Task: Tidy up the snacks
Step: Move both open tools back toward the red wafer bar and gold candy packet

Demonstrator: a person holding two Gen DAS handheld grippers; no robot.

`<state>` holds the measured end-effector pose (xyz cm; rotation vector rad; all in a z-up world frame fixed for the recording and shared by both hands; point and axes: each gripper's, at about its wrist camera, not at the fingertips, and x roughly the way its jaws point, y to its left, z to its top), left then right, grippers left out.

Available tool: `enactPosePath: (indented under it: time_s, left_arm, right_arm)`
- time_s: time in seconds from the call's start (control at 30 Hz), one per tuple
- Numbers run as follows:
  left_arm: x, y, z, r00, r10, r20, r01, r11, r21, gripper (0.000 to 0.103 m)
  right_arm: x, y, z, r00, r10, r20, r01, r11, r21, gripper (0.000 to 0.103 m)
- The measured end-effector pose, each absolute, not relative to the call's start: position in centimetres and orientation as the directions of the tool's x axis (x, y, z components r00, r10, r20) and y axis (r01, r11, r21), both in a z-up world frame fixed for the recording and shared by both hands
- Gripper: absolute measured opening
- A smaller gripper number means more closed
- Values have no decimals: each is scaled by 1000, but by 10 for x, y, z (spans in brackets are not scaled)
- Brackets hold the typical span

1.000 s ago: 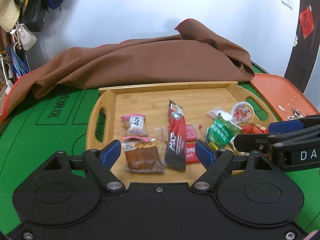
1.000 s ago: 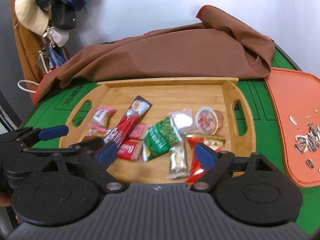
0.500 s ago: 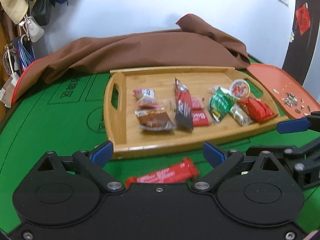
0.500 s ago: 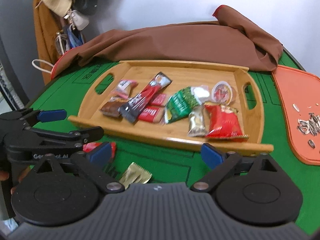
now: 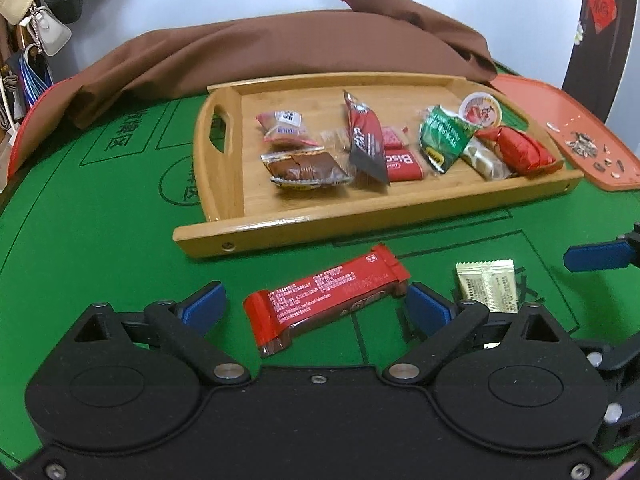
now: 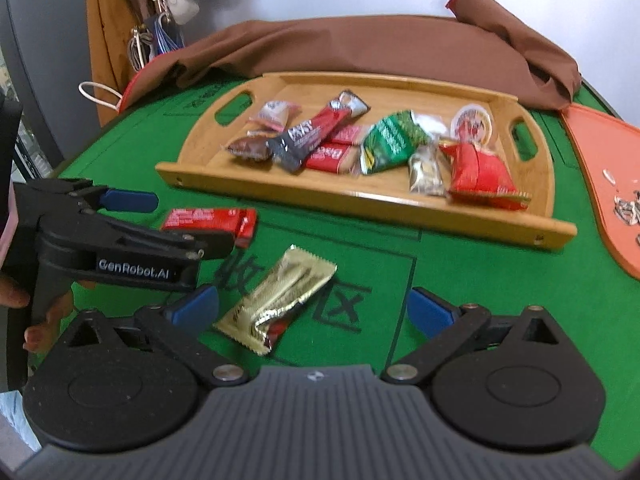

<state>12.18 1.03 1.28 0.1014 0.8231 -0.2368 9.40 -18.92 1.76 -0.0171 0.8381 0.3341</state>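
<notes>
A wooden tray (image 5: 224, 184) (image 6: 400, 204) on the green table holds several snack packets. A red snack bar (image 5: 326, 292) (image 6: 208, 220) lies on the felt in front of the tray, between the open fingers of my left gripper (image 5: 316, 306). A gold packet (image 6: 276, 296) (image 5: 486, 286) lies on the felt to its right, between the open fingers of my right gripper (image 6: 312, 308). Neither gripper holds anything. The left gripper also shows in the right wrist view (image 6: 160, 220), over the red bar.
A brown cloth (image 5: 280, 44) is heaped behind the tray. An orange mat (image 5: 560, 120) (image 6: 600, 160) with sunflower seeds lies at the right. Bags hang on the wall at the far left (image 5: 36, 8).
Both grippers have pulled back from over the tray toward the table's near side. The red bar and gold packet have come into view between the fingers. Both grippers stay open.
</notes>
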Motion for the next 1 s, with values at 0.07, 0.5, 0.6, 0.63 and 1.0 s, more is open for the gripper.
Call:
enactPosePath:
  time_s: [0.07, 0.5, 0.6, 0.63, 1.0]
  left_arm:
    - [123, 9, 10, 647, -174, -742, 255, 967, -4, 97]
    - [119, 4, 8, 652, -198, -732, 292, 956, 1, 87]
    - [116, 5, 9, 651, -204, -731, 299, 954, 0, 86]
    - [115, 5, 9, 651, -205, -731, 301, 954, 0, 85]
    - [102, 6, 12, 650, -216, -729, 314, 950, -2, 63]
  right_arm:
    - [92, -188, 14, 610, 295, -735, -307, 944, 124, 103]
    - [86, -172, 2, 595, 312, -741, -372, 924, 91, 103]
    - [85, -169, 1, 607, 297, -737, -369, 927, 70, 103]
    - [85, -169, 1, 609, 295, -736, -369, 927, 66, 103]
    - [90, -180, 1, 636, 257, -727, -304, 950, 70, 98]
